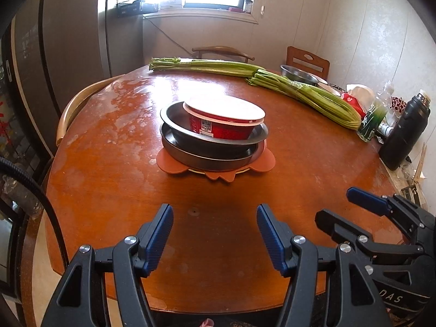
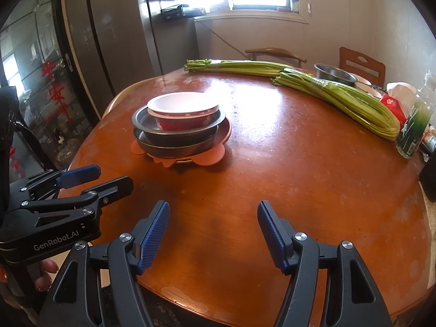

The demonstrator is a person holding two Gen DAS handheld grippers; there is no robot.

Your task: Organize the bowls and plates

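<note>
A stack stands mid-table: a red and white paper bowl (image 1: 224, 121) (image 2: 184, 114) sits in a dark metal dish (image 1: 174, 125) (image 2: 152, 128), which rests on a second dark metal dish (image 1: 196, 158) (image 2: 163, 148), over an orange flower-shaped plate (image 1: 169, 163) (image 2: 212, 154). My left gripper (image 1: 215, 215) is open and empty over the table's near edge, well short of the stack. My right gripper (image 2: 214, 214) is open and empty, near the front edge, right of the stack. Each gripper shows in the other's view, the right (image 1: 338, 205) and the left (image 2: 114, 177).
Two celery bunches (image 1: 305, 92) (image 2: 335, 95) lie across the far side of the round wooden table (image 1: 109, 141) (image 2: 299, 163). A steel bowl (image 1: 297, 73) (image 2: 333, 75), bottles, a black flask (image 1: 406, 133) and packets crowd the right edge. Chairs stand around; a fridge (image 1: 68, 41) at left.
</note>
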